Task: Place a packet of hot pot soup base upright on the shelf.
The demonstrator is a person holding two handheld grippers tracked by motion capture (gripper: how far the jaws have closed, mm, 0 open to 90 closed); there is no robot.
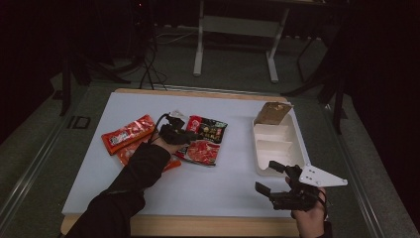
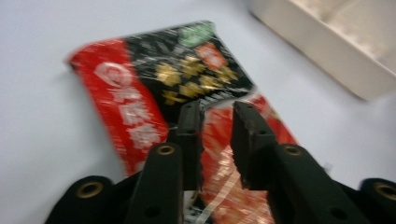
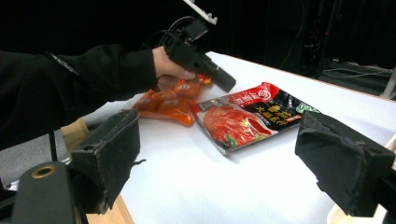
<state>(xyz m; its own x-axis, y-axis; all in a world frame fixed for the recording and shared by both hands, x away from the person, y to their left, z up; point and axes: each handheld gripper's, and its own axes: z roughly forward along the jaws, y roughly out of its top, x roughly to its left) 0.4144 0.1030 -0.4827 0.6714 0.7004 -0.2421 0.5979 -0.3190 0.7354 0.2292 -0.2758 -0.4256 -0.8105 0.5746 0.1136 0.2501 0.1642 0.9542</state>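
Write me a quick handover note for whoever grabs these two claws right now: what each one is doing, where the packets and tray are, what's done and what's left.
Left claw: jaws a little apart, hovering just over the red-and-black sauce packet, nothing gripped.
Right claw: wide open and empty, at the table's near right edge beside the white tray.
Things: the sauce packet lies flat mid-table. Two orange packets lie to its left, one partly under the left sleeve. The tray sits at the right with a brown packet at its far end; its other compartments look empty.
Done: probably one packet is in the tray.
Left: likely grip the sauce packet and move it and the orange ones to the tray.
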